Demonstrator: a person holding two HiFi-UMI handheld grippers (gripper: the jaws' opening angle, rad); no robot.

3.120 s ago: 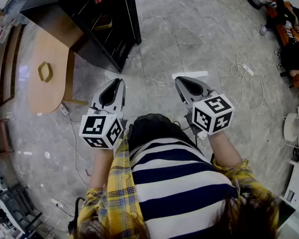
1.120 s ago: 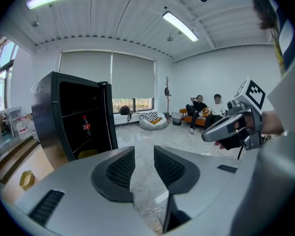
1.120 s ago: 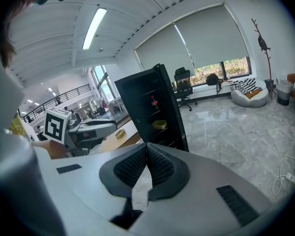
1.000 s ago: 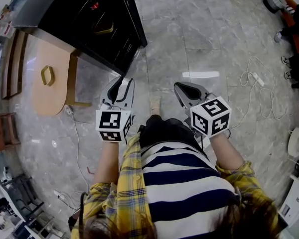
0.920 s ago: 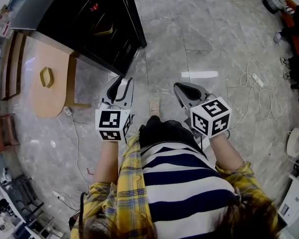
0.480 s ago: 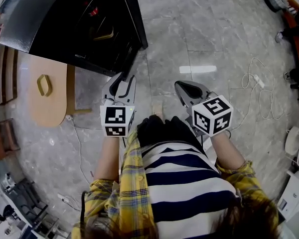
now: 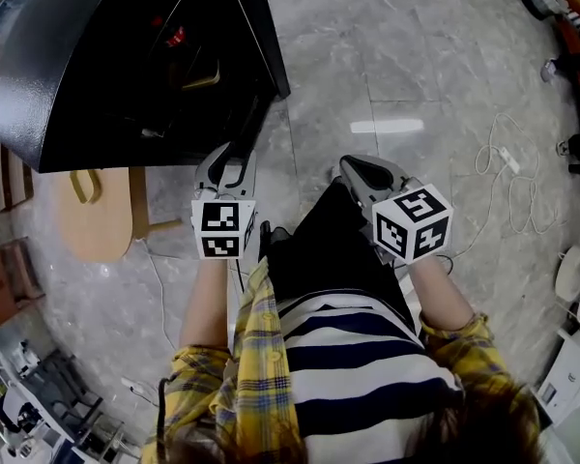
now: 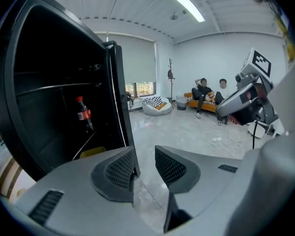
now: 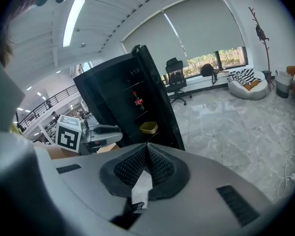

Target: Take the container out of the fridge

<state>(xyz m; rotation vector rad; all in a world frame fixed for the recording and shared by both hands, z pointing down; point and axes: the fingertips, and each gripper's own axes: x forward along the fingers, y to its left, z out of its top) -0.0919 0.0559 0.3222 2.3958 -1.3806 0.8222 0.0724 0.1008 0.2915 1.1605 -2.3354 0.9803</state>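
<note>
A black fridge [image 7: 77,85] stands open at the upper left of the head view, its door [image 8: 115,97] swung out. Inside, a yellow container [image 7: 202,74] sits on a low shelf, with a red-capped cola bottle [image 7: 174,37] above it. The left gripper view shows the same yellow container [image 8: 91,152] and bottle [image 8: 83,114]. My left gripper [image 7: 230,155] is open and empty, its tips at the fridge's front edge, short of the container. Further right over the floor, my right gripper [image 7: 353,165] is shut with nothing in it. The right gripper view shows the container [image 9: 148,127] far ahead.
A light wooden table [image 7: 97,220] stands left of the fridge, partly under it in the head view. Cables [image 7: 503,177] lie on the marble floor to the right. People sit on an orange sofa [image 8: 206,90] across the room, near a striped beanbag [image 8: 155,104].
The person has walked up to the fridge, which now fills the upper left. My left gripper moved forward to the fridge opening. The right gripper kept its place.
</note>
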